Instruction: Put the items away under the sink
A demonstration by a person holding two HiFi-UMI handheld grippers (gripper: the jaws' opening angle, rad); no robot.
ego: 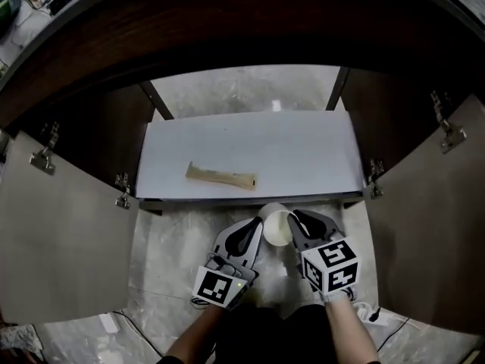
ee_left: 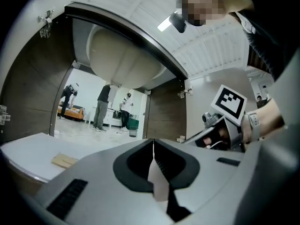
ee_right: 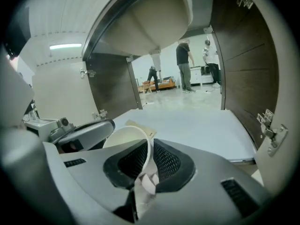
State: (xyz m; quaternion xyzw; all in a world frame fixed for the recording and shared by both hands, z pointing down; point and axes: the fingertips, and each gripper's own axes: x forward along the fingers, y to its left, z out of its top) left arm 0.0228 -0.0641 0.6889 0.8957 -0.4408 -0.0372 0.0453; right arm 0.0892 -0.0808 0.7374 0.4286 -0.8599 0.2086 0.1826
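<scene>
Pinching the white cup (ego: 276,229) by one thin wall, the right gripper (ego: 296,218) hangs just before the cabinet shelf (ego: 303,154); the left gripper (ego: 255,224) beside it is closed, empty. That rim-only hold could let the cup swivel out, or clip the shelf edge.

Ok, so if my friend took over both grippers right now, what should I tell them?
Left gripper: shut, holding nothing, close beside the right one.
Right gripper: shut on the rim of the cup, just in front of the shelf.
Tan piece: lies flat on the shelf under the sink.
Done: both doors are open, and the tan piece looks put away.
Left: probably set the cup upright on the shelf and let go.
</scene>
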